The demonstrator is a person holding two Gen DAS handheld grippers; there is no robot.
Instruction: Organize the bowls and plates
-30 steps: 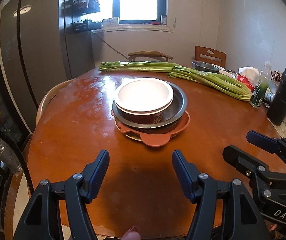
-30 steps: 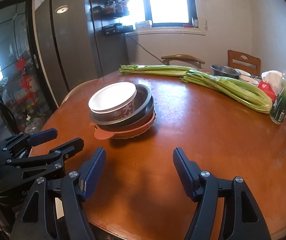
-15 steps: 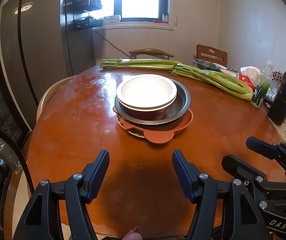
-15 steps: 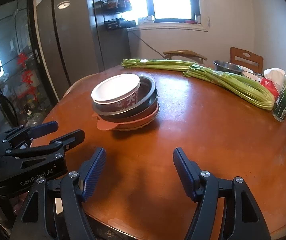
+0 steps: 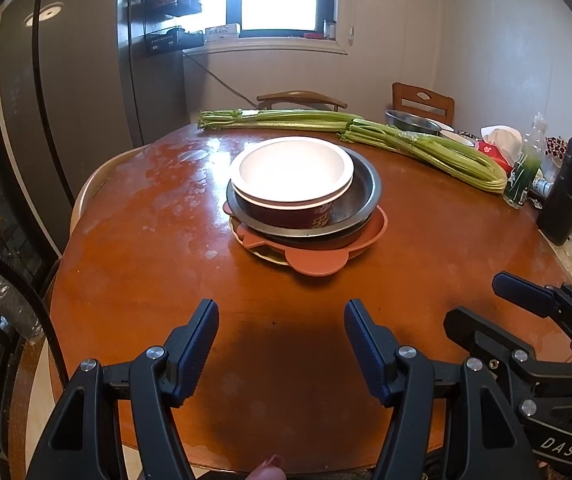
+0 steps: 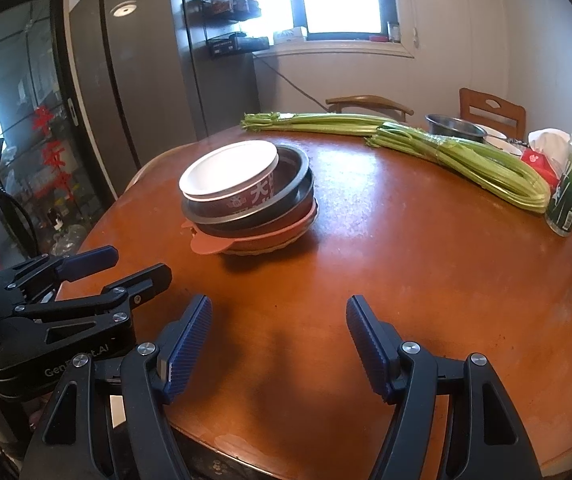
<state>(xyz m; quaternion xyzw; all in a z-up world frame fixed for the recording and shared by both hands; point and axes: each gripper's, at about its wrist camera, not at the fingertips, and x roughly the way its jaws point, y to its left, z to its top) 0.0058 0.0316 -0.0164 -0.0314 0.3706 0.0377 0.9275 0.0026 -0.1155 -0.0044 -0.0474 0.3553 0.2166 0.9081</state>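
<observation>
A stack stands mid-table: a white-lined red paper bowl (image 5: 291,178) (image 6: 230,178) in a steel bowl (image 5: 359,196) (image 6: 295,176), on a pink eared plate (image 5: 317,262) (image 6: 210,244) over a pale plate. My left gripper (image 5: 282,320) is open and empty above the near table edge, short of the stack; it also shows in the right wrist view (image 6: 114,268). My right gripper (image 6: 278,318) is open and empty, right of the left one; it shows in the left wrist view (image 5: 497,300).
The round wooden table (image 5: 146,264) holds two celery bundles (image 5: 425,148) at the back, another steel bowl (image 5: 411,120), a green bottle (image 5: 523,176), a black flask (image 5: 569,184) and a tissue pack on the right. Chairs stand behind; a fridge stands left.
Both grippers have risen and drawn back slightly; the stack sits a little farther and lower in view. Both stay open.
</observation>
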